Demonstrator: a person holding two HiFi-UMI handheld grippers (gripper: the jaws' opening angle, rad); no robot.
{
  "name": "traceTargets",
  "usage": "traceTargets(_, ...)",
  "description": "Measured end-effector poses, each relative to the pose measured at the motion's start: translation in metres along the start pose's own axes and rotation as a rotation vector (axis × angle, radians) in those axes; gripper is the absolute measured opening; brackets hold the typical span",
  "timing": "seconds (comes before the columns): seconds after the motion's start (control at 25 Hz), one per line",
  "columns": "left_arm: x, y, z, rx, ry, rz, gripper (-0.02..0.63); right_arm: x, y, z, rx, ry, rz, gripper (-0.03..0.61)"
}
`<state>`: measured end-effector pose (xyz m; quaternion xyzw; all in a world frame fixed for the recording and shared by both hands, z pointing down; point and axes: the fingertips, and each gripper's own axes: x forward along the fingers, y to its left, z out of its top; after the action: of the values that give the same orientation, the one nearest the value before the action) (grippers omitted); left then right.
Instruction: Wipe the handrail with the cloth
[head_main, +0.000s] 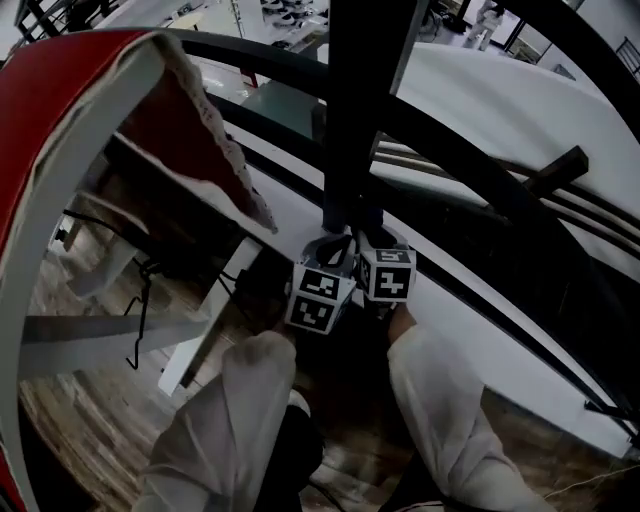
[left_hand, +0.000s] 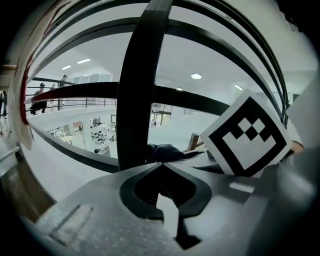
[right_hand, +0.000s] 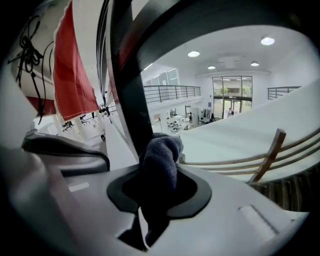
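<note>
1. Sleeves (head_main: 245, 420), white, fill the bottom of my head view and reach up toward a black post (head_main: 355, 110).
2. Right gripper (right_hand: 159, 172): jaws clamped on the cloth (right_hand: 161, 150). It is a dark bunched wad that rises past the tips and lies against the post.
3. Left gripper (left_hand: 160, 169): jaws closed together with nothing between them. It sits just beside the right gripper, tips near the post.
4. Handrail (head_main: 480, 165): black and curved, crossing behind the post. I cannot tell whether the cloth touches it.
5. Red banner (head_main: 60, 120) hangs at the left, well apart from both grippers.
</note>
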<state>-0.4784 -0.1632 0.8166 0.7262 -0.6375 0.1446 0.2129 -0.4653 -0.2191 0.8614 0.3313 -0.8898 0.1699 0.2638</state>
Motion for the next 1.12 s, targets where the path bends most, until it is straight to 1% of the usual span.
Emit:
traceTargets(0.08,0.005,0.009,0.0,0.022,0.004,-0.03,0.002,0.011,0.006,0.009,-0.003,-0.028,0.026,0.095)
traceTargets(0.12,0.004,0.014,-0.004,0.018,0.009,-0.03,0.002,0.013,0.009,0.009,0.006,-0.023,0.034,0.095)
traceTargets(0.2,-0.002,0.022,-0.018,-0.004,0.029,-0.009,0.002,0.013,0.016,-0.001,0.011,0.004,0.039,0.095)
traceTargets(0.28,-0.008,0.024,-0.029,-0.004,0.046,0.007,0.002,0.012,0.017,-0.007,-0.014,0.015,0.031,0.095)
traceTargets(0.4,-0.014,0.022,-0.022,0.02,0.036,0.006,0.002,0.004,0.01,-0.001,-0.08,0.028,-0.005,0.095)
traceTargets(0.52,-0.023,0.009,-0.018,0.024,0.037,0.018,0.002,-0.013,-0.003,-0.005,-0.108,0.033,-0.01,0.095)
traceTargets(0.64,-0.03,-0.015,-0.017,0.028,0.046,0.027,0.002,-0.035,-0.02,-0.016,-0.113,0.029,0.011,0.095)
traceTargets(0.72,-0.03,-0.036,-0.018,0.053,0.059,0.024,0.002,-0.05,-0.033,-0.026,-0.123,0.037,0.011,0.095)
traceTargets(0.8,-0.027,-0.062,-0.017,0.085,0.069,0.005,0.002,-0.064,-0.051,-0.04,-0.12,0.057,0.001,0.095)
traceTargets(0.88,-0.019,-0.088,-0.011,0.1,0.064,-0.019,0.002,-0.078,-0.07,-0.05,-0.116,0.065,-0.006,0.095)
traceTargets(1.0,-0.005,-0.128,-0.003,0.122,0.06,-0.043,0.002,-0.103,-0.092,-0.054,-0.119,0.046,-0.002,0.095)
traceTargets(1.12,0.009,-0.17,-0.007,0.174,0.073,-0.075,0.002,-0.128,-0.118,-0.069,-0.144,0.04,-0.012,0.095)
